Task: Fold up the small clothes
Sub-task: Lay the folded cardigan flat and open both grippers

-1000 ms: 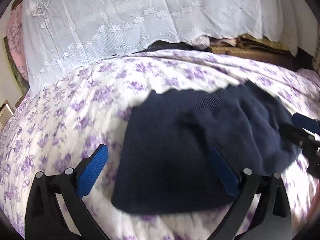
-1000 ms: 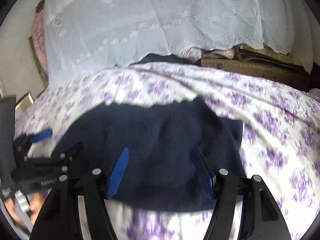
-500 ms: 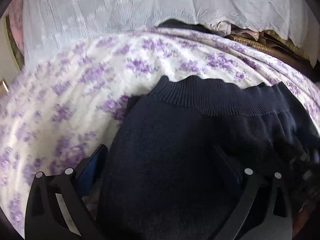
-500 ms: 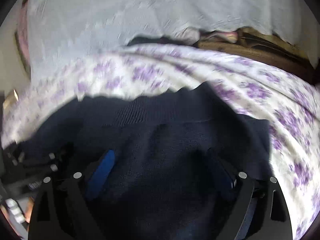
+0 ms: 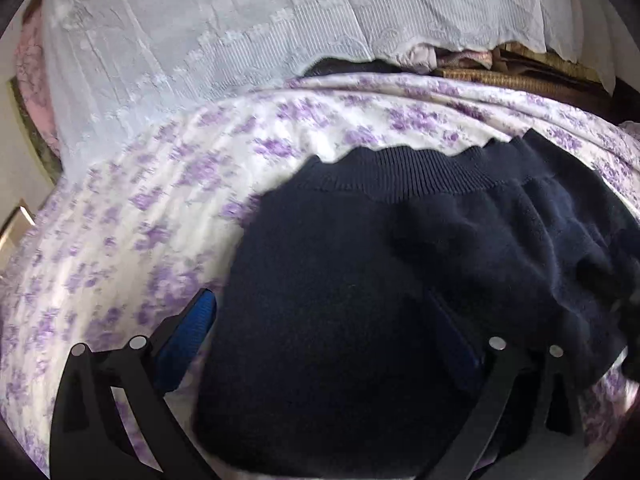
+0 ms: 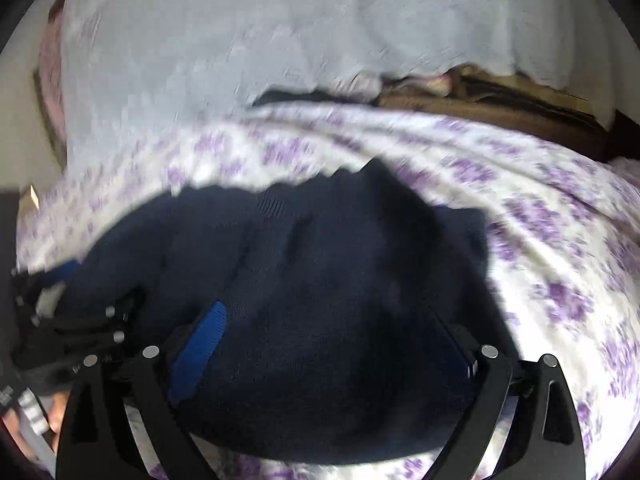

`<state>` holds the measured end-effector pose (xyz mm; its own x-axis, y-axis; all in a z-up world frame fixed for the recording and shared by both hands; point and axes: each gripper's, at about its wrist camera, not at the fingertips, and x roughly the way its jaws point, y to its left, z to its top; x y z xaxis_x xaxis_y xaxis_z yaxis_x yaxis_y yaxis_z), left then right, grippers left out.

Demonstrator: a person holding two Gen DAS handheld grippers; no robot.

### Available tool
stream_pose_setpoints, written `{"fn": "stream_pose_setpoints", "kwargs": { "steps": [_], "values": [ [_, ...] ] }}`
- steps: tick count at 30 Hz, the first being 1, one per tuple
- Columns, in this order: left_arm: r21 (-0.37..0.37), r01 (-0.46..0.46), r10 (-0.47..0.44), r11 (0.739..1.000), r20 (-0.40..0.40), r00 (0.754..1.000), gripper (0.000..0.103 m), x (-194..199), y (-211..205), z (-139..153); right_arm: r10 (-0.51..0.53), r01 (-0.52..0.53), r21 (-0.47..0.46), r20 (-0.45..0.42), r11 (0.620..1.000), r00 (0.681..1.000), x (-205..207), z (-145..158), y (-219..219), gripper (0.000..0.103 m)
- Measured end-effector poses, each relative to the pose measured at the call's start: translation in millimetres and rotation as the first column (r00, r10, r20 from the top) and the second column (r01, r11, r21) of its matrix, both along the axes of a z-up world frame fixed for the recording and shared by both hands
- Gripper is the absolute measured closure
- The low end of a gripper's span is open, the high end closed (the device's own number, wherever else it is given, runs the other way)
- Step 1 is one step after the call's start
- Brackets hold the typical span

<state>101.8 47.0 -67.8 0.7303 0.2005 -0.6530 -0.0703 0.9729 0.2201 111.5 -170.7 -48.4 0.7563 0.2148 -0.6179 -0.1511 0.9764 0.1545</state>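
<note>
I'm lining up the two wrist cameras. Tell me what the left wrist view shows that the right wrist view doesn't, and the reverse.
Left wrist only: the left gripper's own wide-open jaws; sharp ribbed waistband; wicker edge.

Right wrist only: the right gripper, jaws just opened wide; the left gripper seen from outside, with a hand.

Both: navy knit garment on the purple-flowered sheet, white lace cloth behind.

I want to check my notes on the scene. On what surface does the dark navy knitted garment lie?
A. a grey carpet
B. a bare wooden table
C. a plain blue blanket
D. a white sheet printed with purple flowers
D: the navy garment rests on the white sheet with purple flowers, which shows all around it.
</note>
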Motion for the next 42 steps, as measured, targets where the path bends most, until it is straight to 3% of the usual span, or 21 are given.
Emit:
{"fn": "stream_pose_setpoints", "kwargs": {
  "steps": [6,28,42],
  "values": [
    [0.034,-0.006,0.004,0.999,0.051,0.999,0.004,-22,0,9,-0.047,0.048,0.102,-0.007,0.994,0.999,-16,0,-27,0.007],
    [-0.003,-0.005,0.005,1.0,0.091,0.996,0.004,-75,1,22,-0.085,0.085,0.175,-0.011,0.981,0.996,-70,4,-57,0.007],
    [-0.025,-0.002,0.003,1.0,0.054,0.999,0.004,-72,0,18,-0.092,0.122,0.286,-0.114,0.95,0.989,-82,-9,-76,0.007]
  ]
}}
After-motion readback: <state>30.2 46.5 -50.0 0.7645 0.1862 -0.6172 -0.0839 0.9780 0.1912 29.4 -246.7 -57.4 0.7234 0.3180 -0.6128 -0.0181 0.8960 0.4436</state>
